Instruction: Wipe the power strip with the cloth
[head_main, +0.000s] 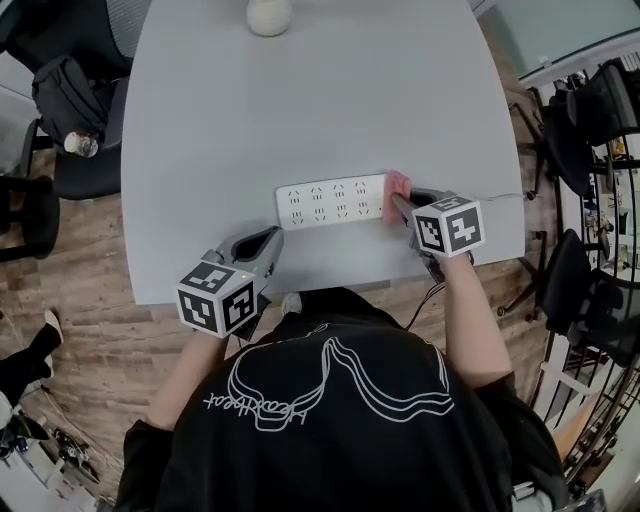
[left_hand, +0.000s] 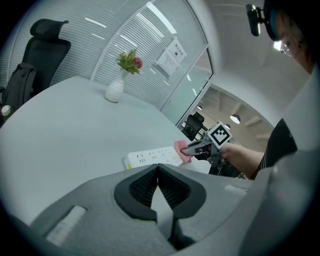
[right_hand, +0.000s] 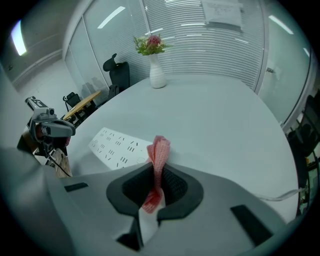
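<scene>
Roughly central on grey table (head_main: 330, 110): white power strip (head_main: 330, 201), flat, near front edge. Right gripper (right_hand: 159, 170) clamped on pink cloth (head_main: 397, 183) (pinched upright between jaws), touching strip's right end. Left gripper (head_main: 271, 238) closed, empty, at table edge, apart from strip.

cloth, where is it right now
In the head view the cloth is pinched in the right hand-held gripper, at the right end of the power strip.
</scene>
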